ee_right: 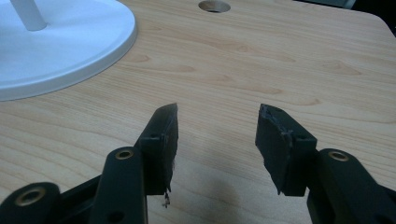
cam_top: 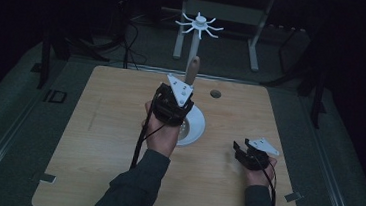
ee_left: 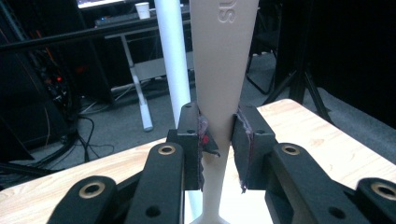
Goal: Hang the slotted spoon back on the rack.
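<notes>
The table (cam_top: 117, 142) is pale wood in a dark room. On it stands a white rack (cam_top: 196, 129), its post rising to hooks. Beside that post the left gripper (ee_left: 219, 140) pinches a spatula (ee_left: 223, 60) upright; it may slip or knock the post. Right of the rack, the right gripper (ee_right: 217, 126) rests, jaws spread.

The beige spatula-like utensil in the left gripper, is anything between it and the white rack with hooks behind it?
Nothing visible blocks it. The left gripper is shut on the beige utensil, held upright beside the rack's white pole. The white hooked top stands above, with open air around it.
</notes>
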A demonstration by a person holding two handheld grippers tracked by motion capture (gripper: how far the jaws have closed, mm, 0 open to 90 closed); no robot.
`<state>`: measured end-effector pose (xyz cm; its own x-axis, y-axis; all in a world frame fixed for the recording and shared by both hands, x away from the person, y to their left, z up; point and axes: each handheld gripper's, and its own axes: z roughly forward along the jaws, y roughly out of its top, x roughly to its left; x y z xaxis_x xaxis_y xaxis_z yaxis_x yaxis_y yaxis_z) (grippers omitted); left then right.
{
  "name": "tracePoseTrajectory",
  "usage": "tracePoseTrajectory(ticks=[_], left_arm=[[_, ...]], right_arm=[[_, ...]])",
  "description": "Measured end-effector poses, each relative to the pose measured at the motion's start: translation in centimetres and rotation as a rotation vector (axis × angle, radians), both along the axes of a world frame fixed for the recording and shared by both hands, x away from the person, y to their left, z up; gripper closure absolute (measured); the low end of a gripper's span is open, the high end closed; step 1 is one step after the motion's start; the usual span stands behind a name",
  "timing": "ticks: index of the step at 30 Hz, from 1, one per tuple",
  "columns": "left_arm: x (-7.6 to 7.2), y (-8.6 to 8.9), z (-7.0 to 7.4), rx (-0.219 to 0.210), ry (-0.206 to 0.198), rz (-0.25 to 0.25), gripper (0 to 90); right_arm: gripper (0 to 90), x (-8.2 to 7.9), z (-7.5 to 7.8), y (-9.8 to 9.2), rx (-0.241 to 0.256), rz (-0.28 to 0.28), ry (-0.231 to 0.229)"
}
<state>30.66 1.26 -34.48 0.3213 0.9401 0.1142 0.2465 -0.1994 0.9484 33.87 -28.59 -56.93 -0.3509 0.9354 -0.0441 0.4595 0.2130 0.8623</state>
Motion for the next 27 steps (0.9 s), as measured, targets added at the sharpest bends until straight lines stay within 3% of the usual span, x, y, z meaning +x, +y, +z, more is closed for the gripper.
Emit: tracePoseTrajectory(ticks=[27], left_arm=[[1.2, -0.6, 1.8, 0.013, -0.032, 0.067, 74.2]], right_arm=[[47.4, 0.2, -0.4, -0.2, -0.007, -0.012, 0.012]])
